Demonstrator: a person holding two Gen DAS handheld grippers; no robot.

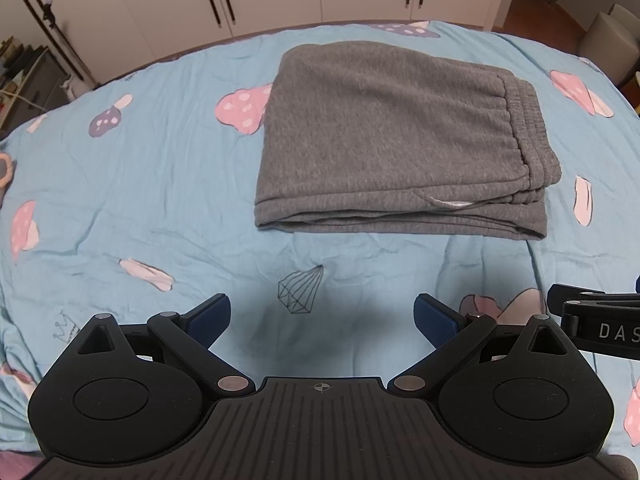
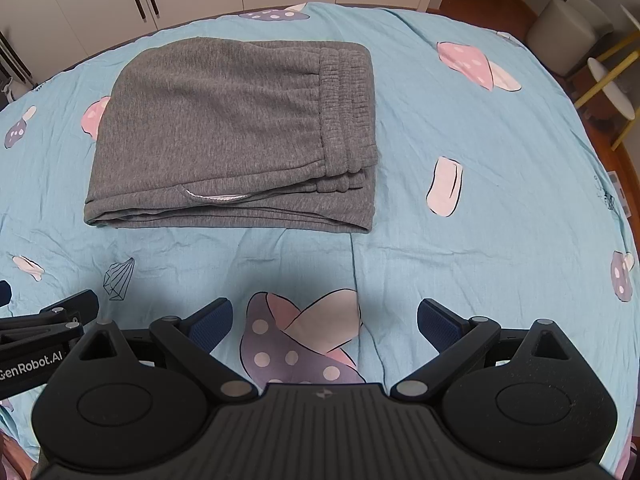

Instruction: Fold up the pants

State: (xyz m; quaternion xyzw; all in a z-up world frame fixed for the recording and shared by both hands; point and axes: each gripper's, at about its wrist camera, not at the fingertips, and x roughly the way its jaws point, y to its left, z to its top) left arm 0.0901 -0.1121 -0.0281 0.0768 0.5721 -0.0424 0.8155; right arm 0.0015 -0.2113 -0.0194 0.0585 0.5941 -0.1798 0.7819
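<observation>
Pants [image 1: 384, 140] lie folded into a thick grey rectangle on the bed [image 1: 140, 184], toward the far side of the blue mushroom-print sheet; waistband w/ its elastic ribs sits at the right end, folded edge at the left, stacked layers showing along the near edge. A sliver of white pocket lining [image 2: 218, 198] pokes out on that near edge.

Left gripper [image 1: 322, 316] hovers near side of the bed, jaws wide, nothing between them, well apart from the fabric. Right gripper [image 2: 324, 320] is the same: jaws wide, empty, over the mushroom print, just beside the left one.

Looks like the folding itself is done or v. close; only tidying remains, judging by the compact stack.

Risks from here:
- Any further nudge or pinch on the near edge could drag only the top layer and skew the stack, since layers are loose and soft.
- Tucking the lining in w/ a jaw tip may catch the pocket mouth and pull it wider instead.
- Sheet is wrinkled and slack; pressing down near the bundle could bunch the sheet and shift the whole bundle.
- Waistband end is bulkier, so the stack may slump toward the right if lifted from one end only.
</observation>
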